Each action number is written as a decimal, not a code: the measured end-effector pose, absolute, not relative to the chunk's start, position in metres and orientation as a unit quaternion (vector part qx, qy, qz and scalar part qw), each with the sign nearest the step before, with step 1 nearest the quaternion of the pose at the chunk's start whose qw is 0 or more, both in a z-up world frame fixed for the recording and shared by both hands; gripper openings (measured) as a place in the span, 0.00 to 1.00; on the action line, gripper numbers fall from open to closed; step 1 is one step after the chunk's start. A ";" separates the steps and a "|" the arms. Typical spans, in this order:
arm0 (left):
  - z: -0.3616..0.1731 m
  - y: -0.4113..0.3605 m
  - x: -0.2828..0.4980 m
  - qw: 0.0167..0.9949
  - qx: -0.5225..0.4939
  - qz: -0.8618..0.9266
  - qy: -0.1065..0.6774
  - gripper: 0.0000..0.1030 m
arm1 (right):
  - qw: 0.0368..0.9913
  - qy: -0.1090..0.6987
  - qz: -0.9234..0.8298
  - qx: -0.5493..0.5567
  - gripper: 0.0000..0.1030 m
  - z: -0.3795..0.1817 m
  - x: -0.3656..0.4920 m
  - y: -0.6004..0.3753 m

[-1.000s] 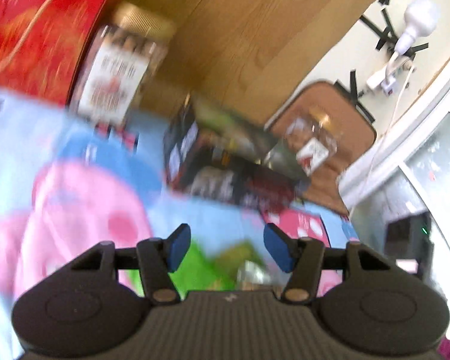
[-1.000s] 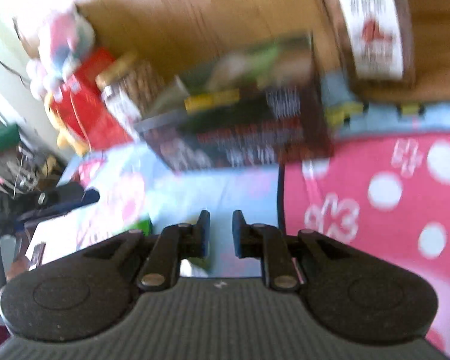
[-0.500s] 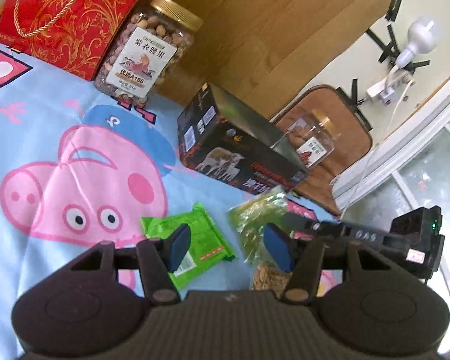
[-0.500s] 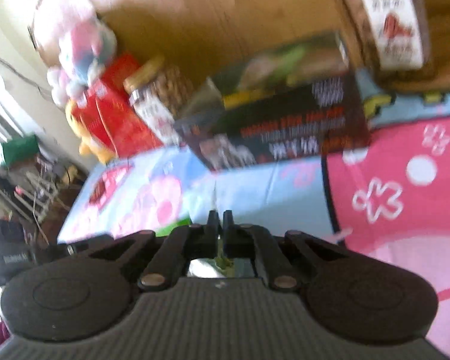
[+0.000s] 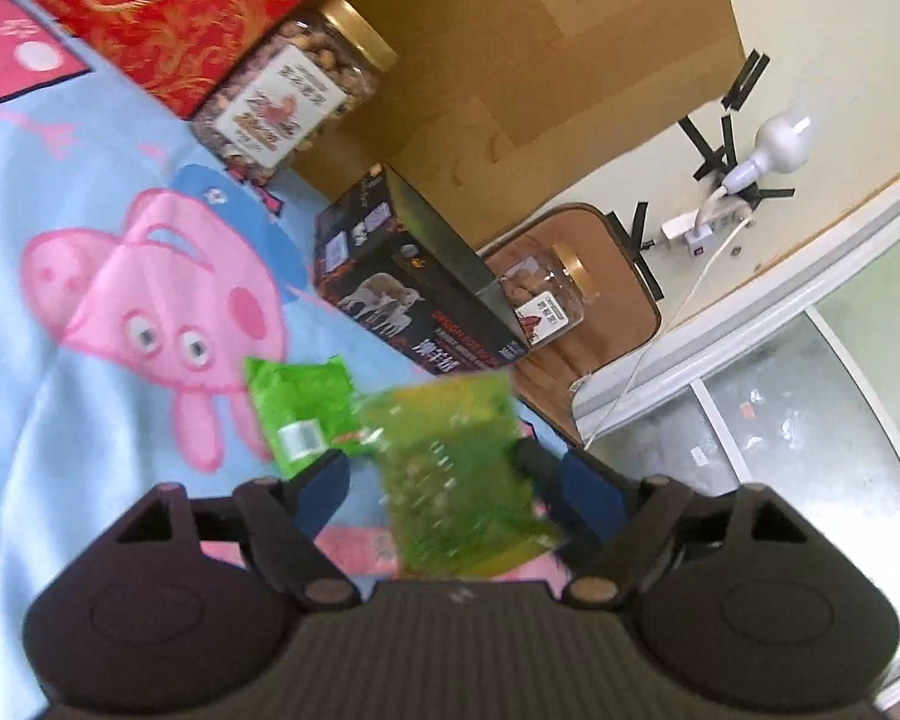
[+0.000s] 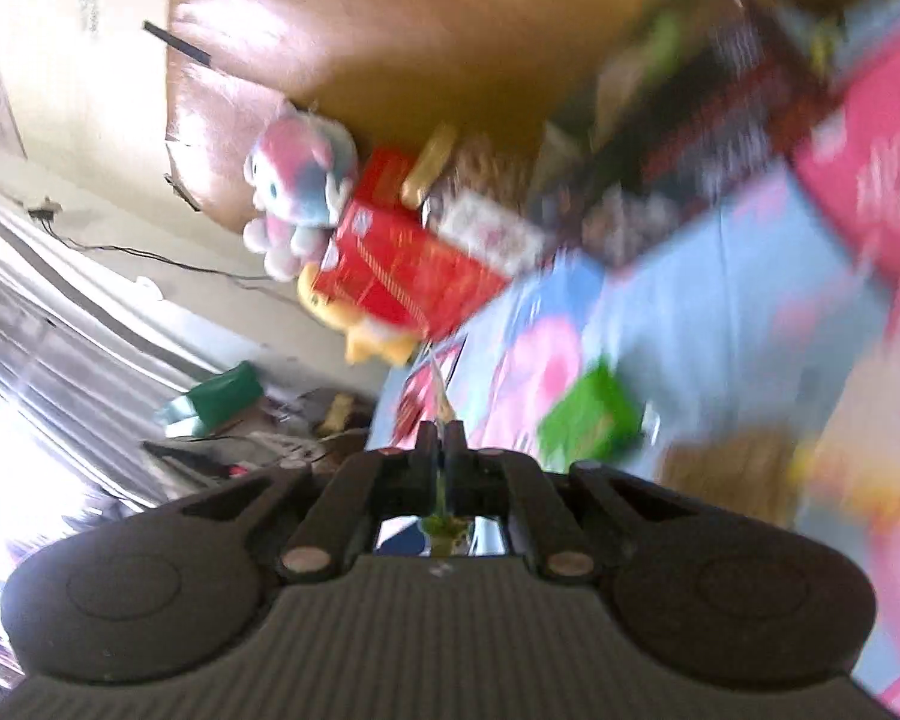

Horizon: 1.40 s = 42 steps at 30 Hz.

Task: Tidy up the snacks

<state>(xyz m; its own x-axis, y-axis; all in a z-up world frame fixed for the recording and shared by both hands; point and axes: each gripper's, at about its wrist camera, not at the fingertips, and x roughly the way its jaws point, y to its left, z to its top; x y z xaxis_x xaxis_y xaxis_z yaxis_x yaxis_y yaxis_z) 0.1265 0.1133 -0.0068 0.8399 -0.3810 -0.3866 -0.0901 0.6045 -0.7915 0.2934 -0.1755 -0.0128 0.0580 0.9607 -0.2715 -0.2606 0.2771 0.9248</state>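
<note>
In the left wrist view a blurred yellow-green snack bag hangs between my left gripper's open blue pads, and I cannot tell if it touches them. A bright green packet lies flat on the Peppa Pig mat behind it. My right gripper is shut on the thin edge of the yellow-green bag, seen edge-on between its fingers. The green packet also shows blurred in the right wrist view.
A black box, a nut jar with a gold lid, a red gift bag and a second jar stand along a cardboard wall. Plush toys sit by the red bag. The mat's edge drops to floor tiles at the right.
My right gripper has lifted the yellow-green bag off the mat and swung it left, into the gap of my left gripper. The left gripper has stayed open.
</note>
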 end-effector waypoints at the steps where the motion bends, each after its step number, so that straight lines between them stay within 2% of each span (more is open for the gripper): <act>1: -0.008 0.114 0.119 0.856 -0.434 -0.081 0.270 0.78 | 0.618 0.498 0.483 0.369 0.04 -0.023 0.288 -0.173; 6: -0.016 0.112 0.081 0.863 -0.419 -0.065 0.277 0.74 | 0.574 0.542 0.484 0.377 0.04 -0.046 0.264 -0.163; 11: -0.028 0.101 0.057 0.859 -0.408 -0.075 0.298 0.74 | 0.594 0.548 0.488 0.329 0.05 -0.044 0.242 -0.159; 14: -0.038 0.099 0.063 0.857 -0.404 -0.063 0.314 0.74 | 0.628 0.542 0.478 0.288 0.05 -0.045 0.234 -0.157; 19: -0.047 0.112 0.094 0.858 -0.401 -0.042 0.317 0.73 | 0.652 0.536 0.457 0.280 0.06 -0.056 0.236 -0.162; 20: -0.047 0.114 0.102 0.861 -0.397 -0.037 0.315 0.73 | 0.654 0.535 0.456 0.280 0.09 -0.056 0.236 -0.163; 25: -0.047 0.117 0.117 0.861 -0.398 -0.039 0.314 0.73 | 0.654 0.530 0.463 0.278 0.10 -0.057 0.235 -0.169; 30: -0.041 0.117 0.088 0.860 -0.405 -0.043 0.308 0.73 | 0.666 0.513 0.476 0.259 0.22 -0.051 0.231 -0.178; 36: -0.050 0.109 0.053 0.835 -0.441 -0.057 0.324 0.73 | 0.669 0.497 0.500 0.234 0.28 -0.048 0.222 -0.179; 40: -0.054 0.099 0.053 0.839 -0.436 -0.058 0.322 0.77 | 0.675 0.491 0.510 0.206 0.23 -0.048 0.214 -0.162; 42: -0.054 0.099 0.055 0.839 -0.435 -0.056 0.323 0.77 | 0.665 0.505 0.505 0.219 0.17 -0.052 0.214 -0.157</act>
<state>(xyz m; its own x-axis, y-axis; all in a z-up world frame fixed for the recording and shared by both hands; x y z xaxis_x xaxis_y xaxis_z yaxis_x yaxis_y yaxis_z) 0.0554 0.0990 -0.0539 0.7847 -0.3757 -0.4930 -0.1863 0.6157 -0.7656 0.2141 -0.1568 -0.0518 -0.0199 0.8928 -0.4500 -0.4505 0.3938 0.8013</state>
